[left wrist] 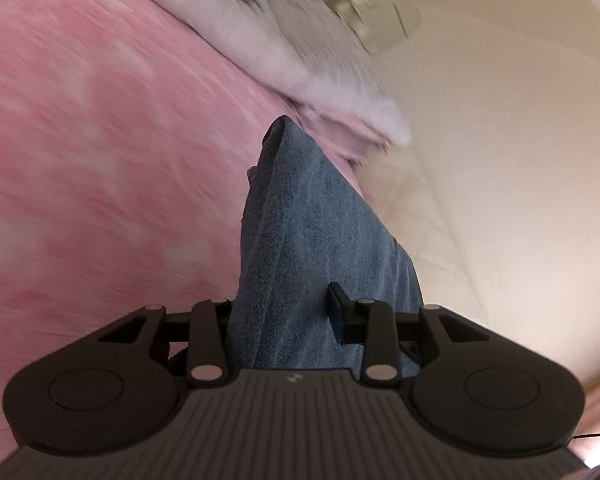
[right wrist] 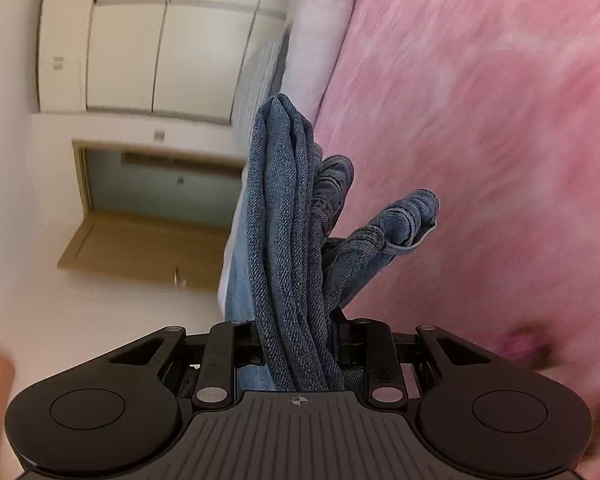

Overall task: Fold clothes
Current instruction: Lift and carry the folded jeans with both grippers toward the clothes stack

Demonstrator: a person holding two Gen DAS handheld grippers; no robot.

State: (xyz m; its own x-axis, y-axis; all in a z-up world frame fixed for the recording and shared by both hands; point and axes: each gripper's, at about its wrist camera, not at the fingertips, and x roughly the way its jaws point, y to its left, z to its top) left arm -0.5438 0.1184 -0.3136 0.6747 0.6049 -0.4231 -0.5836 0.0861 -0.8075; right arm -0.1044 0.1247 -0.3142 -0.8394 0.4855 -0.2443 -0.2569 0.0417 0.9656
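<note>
Blue denim jeans [left wrist: 300, 220] hang bunched between the fingers of my left gripper [left wrist: 284, 320], which is shut on the cloth and holds it above a pink bedspread [left wrist: 100, 140]. In the right wrist view my right gripper [right wrist: 300, 344] is shut on several folded layers of the same jeans [right wrist: 284, 220]; a hem or waistband end [right wrist: 404, 216] sticks out to the right. Both views are tilted and blurred by motion. The fingertips are hidden in the cloth.
A white pillow or folded blanket [left wrist: 300, 68] lies at the bed's edge. A cream floor or wall [left wrist: 500, 160] lies beyond. The right wrist view shows cream cabinets [right wrist: 140, 48] and a doorway [right wrist: 152, 188] beside the pink bedspread [right wrist: 500, 120].
</note>
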